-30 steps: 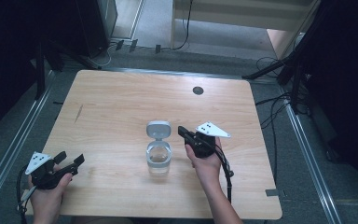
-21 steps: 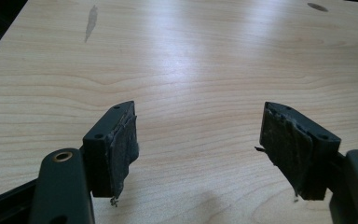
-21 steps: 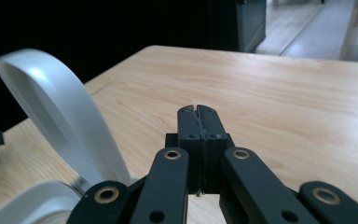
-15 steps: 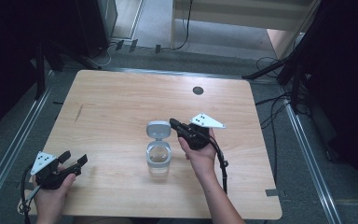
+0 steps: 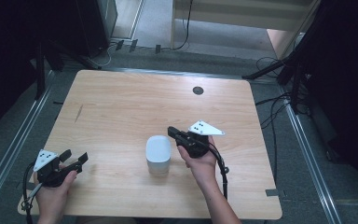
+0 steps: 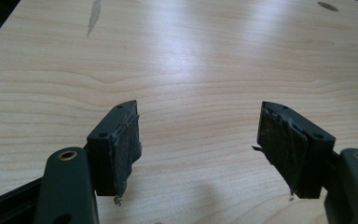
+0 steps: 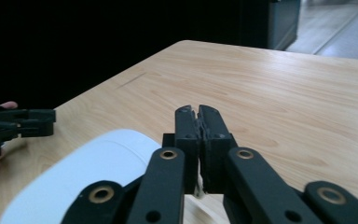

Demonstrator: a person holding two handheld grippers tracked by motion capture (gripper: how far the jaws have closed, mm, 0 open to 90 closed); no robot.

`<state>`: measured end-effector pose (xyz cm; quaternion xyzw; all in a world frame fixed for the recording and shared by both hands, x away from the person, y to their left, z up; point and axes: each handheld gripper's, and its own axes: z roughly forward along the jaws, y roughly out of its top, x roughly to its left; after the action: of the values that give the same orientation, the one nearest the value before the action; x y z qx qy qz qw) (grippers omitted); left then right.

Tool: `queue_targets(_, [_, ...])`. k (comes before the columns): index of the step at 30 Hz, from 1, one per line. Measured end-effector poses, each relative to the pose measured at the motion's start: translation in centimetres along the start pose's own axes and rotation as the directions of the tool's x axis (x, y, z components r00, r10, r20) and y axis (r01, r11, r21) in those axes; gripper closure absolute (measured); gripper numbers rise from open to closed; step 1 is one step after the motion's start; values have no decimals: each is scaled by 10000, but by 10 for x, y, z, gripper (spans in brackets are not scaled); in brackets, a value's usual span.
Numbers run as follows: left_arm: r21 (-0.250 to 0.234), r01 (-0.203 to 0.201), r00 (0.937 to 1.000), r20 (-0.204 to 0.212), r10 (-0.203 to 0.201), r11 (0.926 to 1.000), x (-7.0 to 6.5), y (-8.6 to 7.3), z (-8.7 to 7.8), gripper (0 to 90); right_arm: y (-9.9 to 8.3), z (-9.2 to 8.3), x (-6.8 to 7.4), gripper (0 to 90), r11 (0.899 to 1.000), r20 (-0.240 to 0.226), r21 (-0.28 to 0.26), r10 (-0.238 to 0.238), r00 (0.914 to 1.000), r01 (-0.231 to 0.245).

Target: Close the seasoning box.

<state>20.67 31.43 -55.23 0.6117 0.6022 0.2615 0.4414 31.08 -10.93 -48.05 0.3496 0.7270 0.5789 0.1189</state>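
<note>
A small clear container with a white lid (image 5: pixel 158 150) stands near the table's front middle, and the lid lies flat on top of it. My right gripper (image 5: pixel 172 132) is just right of the lid, its jaws shut on nothing, pointing left over the lid's far edge. In the right gripper view the shut gripper (image 7: pixel 198 112) sits above and beside the white lid (image 7: pixel 88 177). My left gripper (image 5: pixel 77 161) rests at the front left corner, open and apart from the container. In the left gripper view its pads (image 6: pixel 126 140) stand wide with bare wood between them.
The light wooden table (image 5: pixel 121 107) has a round dark grommet (image 5: pixel 197 90) near its far edge and a short dark streak (image 5: pixel 78 113) at the left. Metal rails and cables run along the floor on both sides. Dark equipment stands beyond the far left corner.
The container's lid, tipped up and back before, now lies closed on the container. My right gripper has moved left toward the lid. The left gripper has barely shifted.
</note>
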Motion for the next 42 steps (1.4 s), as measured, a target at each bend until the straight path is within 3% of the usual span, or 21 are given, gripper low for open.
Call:
queue_targets(2, [25, -71, 9999, -91, 72, 10000, -1, 1, 2, 298, -3, -6, -6, 770, 9996, 171, -111, 263, 9995, -261])
queue_targets(4, [73, -156, 9997, -206, 157, 9999, -2, 2, 4, 299, -5, -12, -13, 625, 9986, 427, -250, 467, 9980, -457])
queue_targets(6, [144, -277, 9989, -384, 283, 9995, -4, 3, 6, 303, -7, -19, -19, 535, 9985, 900, -376, 440, 9950, -408])
queue_targets(10, [237, -590, 9966, -558, 602, 9980, -9, 5, 11, 311, -14, -34, -31, 369, 9981, 1948, -349, 575, 9792, -516])
queue_targets(14, [285, -786, 9947, -643, 803, 9965, -11, 7, 15, 315, -23, -52, -45, 297, 9965, 2463, -446, 802, 9659, -714])
queue_targets(24, [198, -676, 9944, -801, 689, 9975, -11, 9, 18, 324, -51, -98, -75, 285, 9893, 3565, -718, 1444, 9231, -1270])
queue_targets(29, [212, -731, 9936, -852, 747, 9971, -12, 9, 20, 327, -66, -120, -87, 288, 9907, 4387, -500, 1359, 8883, -1268])
queue_targets(31, [261, -762, 9932, -867, 782, 9968, -12, 10, 20, 329, -71, -128, -92, 290, 9888, 4522, -516, 1484, 8795, -1403])
queue_targets(42, [311, -791, 9922, -947, 817, 9964, -12, 10, 20, 329, -100, -176, -107, 309, 9770, 4837, -506, 2052, 8508, -2069])
